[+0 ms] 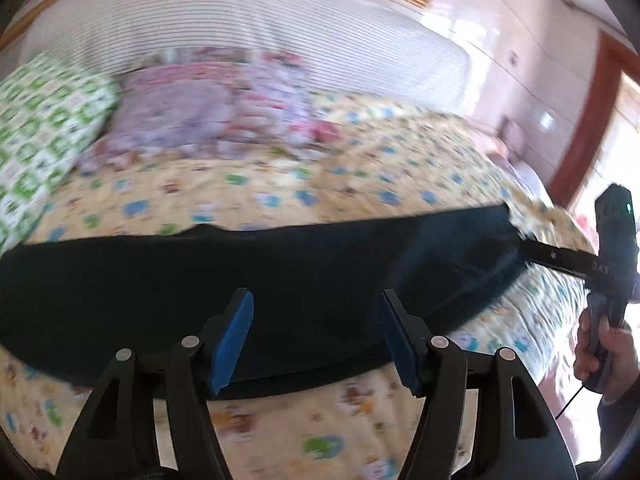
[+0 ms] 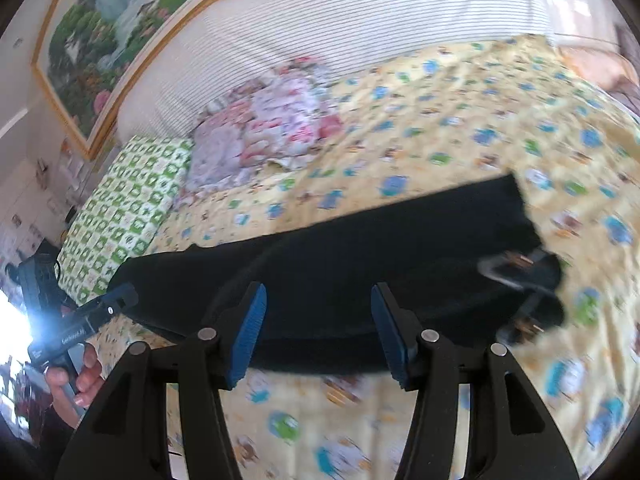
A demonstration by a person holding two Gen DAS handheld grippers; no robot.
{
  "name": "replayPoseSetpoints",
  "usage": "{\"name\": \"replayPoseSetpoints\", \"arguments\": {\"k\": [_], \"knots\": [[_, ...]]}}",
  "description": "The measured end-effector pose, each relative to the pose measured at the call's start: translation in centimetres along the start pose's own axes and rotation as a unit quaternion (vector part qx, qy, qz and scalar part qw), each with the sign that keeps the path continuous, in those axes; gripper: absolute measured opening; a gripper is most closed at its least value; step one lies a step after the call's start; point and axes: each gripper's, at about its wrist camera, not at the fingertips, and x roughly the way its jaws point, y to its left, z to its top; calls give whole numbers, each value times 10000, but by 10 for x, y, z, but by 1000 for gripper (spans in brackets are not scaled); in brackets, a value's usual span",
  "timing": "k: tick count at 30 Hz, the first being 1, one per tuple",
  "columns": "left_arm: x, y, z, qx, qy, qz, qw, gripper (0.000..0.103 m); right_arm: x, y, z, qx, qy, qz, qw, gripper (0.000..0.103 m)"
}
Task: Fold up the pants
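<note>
Dark pants (image 1: pixel 160 280) lie folded into a long band across the yellow patterned bedsheet (image 1: pixel 360 168). My left gripper (image 1: pixel 316 308) hovers over their near edge, open, its blue pads apart with nothing pressed between them. My right gripper (image 2: pixel 319 300) is likewise open above the pants (image 2: pixel 360 248), empty. In the left wrist view the right gripper (image 1: pixel 536 254), held by a hand (image 1: pixel 592 344), reaches to the pants' right end. In the right wrist view the left gripper (image 2: pixel 120 300) sits by their left end. A blurred light detail (image 2: pixel 512 268) shows at the right end.
A green checked pillow (image 1: pixel 44 128) and a bunched pink floral quilt (image 1: pixel 208 112) lie at the head of the bed, against a striped headboard (image 1: pixel 260 20). A framed picture (image 2: pixel 120 28) hangs above. A red-brown door frame (image 1: pixel 588 120) stands at the right.
</note>
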Motion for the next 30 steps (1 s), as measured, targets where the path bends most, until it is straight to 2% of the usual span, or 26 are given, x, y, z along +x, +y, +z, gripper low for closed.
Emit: {"name": "replayPoseSetpoints", "arguments": {"k": [5,8,11,14,15,17,20,21,23,25,27,28,29,30], "knots": [[26,-39,-2,566,276,-250,9977,66,-12,-23,-11,180,44,-152,9997,56],[41,-58,-2,986,436,-276,9938,66,-14,-31,-14,157,62,-338,9993,56],[52,-65,-1,1363,572,-201,9888,66,-15,-27,-12,-327,86,-625,9975,56],[65,-70,3,1830,745,-177,9801,66,-14,-17,-6,-1210,178,-944,9880,56],[67,-70,4,1965,791,-171,9772,66,-13,-13,-3,-1608,218,-1069,9809,56],[74,-70,6,2328,945,-252,9676,66,-8,-5,0,-2503,338,-1251,9595,56],[85,-71,5,2749,1209,-367,9532,66,-2,3,-1,-3474,573,-1161,9287,57],[88,-71,4,2844,1304,-416,9489,66,1,6,-3,-3823,675,-1122,9147,59],[96,-72,1,3050,1421,-318,9412,66,9,9,-6,-4356,794,-1178,8889,65],[102,-72,-1,3161,1548,-347,9354,65,18,10,-7,-4615,857,-1339,8728,65],[106,-71,-2,3155,1605,-394,9344,65,27,8,-5,-4718,935,-1386,8657,65],[109,-69,-1,3123,1648,-439,9345,58,31,7,-4,-4724,967,-1383,8651,65],[110,-68,0,3082,1679,-475,9352,42,36,5,-3,-4704,1040,-1356,8658,65],[110,-66,0,3058,1701,-489,9355,37,40,3,-2,-4657,1096,-1322,8681,57]]}}
